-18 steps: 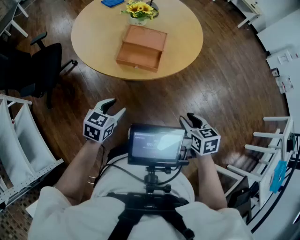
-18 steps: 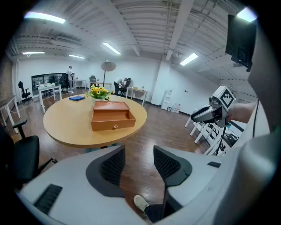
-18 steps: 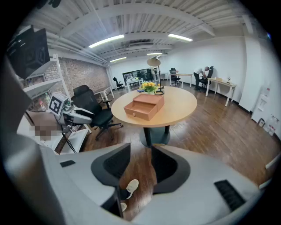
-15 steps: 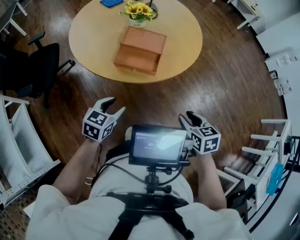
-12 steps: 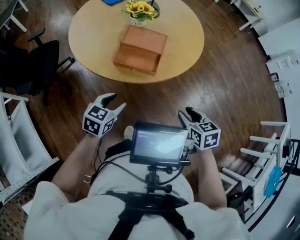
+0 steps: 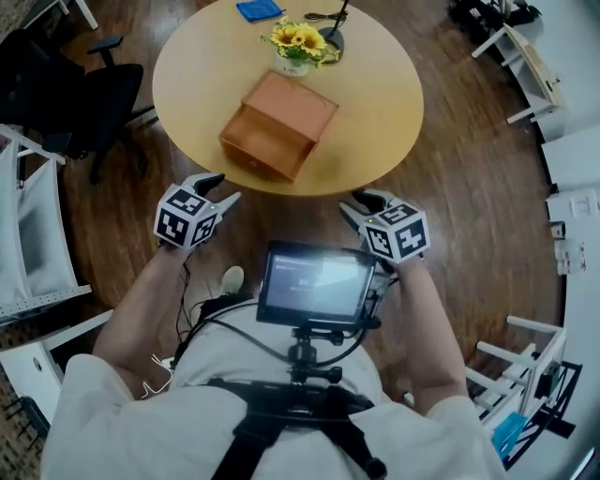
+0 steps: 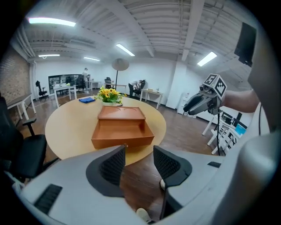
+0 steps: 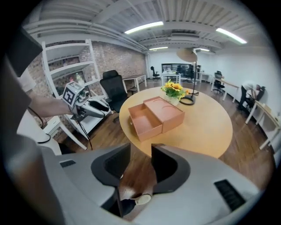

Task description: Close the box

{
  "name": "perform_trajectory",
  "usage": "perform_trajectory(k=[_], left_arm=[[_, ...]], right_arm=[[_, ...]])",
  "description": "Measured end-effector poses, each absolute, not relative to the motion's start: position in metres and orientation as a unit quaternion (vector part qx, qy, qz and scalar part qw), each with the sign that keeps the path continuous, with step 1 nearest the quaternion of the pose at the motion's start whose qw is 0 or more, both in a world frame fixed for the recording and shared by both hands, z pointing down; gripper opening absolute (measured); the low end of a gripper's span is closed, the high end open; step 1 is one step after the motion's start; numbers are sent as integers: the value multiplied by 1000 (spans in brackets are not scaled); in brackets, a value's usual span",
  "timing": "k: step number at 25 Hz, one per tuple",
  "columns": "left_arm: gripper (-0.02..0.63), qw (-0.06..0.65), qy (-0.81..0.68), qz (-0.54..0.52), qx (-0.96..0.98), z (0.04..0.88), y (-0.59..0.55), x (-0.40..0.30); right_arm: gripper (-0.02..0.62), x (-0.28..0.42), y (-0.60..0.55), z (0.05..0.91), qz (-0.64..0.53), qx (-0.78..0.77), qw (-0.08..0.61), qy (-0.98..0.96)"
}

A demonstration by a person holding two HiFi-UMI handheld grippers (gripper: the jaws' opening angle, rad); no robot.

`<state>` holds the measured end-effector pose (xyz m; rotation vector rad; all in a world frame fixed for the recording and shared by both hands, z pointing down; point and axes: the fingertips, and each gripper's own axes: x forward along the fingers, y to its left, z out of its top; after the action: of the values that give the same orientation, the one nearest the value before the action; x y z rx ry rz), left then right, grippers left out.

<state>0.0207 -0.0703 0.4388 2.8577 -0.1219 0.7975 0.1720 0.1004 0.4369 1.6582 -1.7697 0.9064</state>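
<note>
An orange-brown box [image 6: 278,126] lies on the round wooden table [image 6: 384,103], its drawer pulled out toward the near edge. The left gripper view shows the drawer [image 7: 122,133] empty, and so does the right gripper view [image 8: 146,122]. My left gripper [image 6: 221,188] hovers just off the table's near-left edge, jaws open and empty [image 7: 139,160]. My right gripper [image 6: 358,203] hovers off the near-right edge, also open with nothing between its fingers [image 8: 140,165]. Neither touches the box.
A vase of sunflowers [image 6: 298,42], a blue item [image 6: 257,10] and a black lamp base [image 6: 330,37] sit at the table's far side. A black office chair [image 6: 89,94] and white racks [image 6: 28,234] stand left. A screen [image 6: 314,281] hangs at my chest.
The table and box have come nearer in the head view. Both grippers have moved forward to the table's near edge, still open and empty.
</note>
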Motion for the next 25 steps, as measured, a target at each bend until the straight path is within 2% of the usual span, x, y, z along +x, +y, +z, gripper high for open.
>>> perform_trajectory(k=[7,12,25], left_arm=[[202,115,-128,253,952,433,-54,62],[202,128,-173,257,942,435,-47,67],[202,155,-172,257,938,456,-100,59]], right_arm=[[158,227,67,434,284,475,377,-742],[159,234,43,453,255,362,464,-767],[158,235,-64,478,257,270,531,-761]])
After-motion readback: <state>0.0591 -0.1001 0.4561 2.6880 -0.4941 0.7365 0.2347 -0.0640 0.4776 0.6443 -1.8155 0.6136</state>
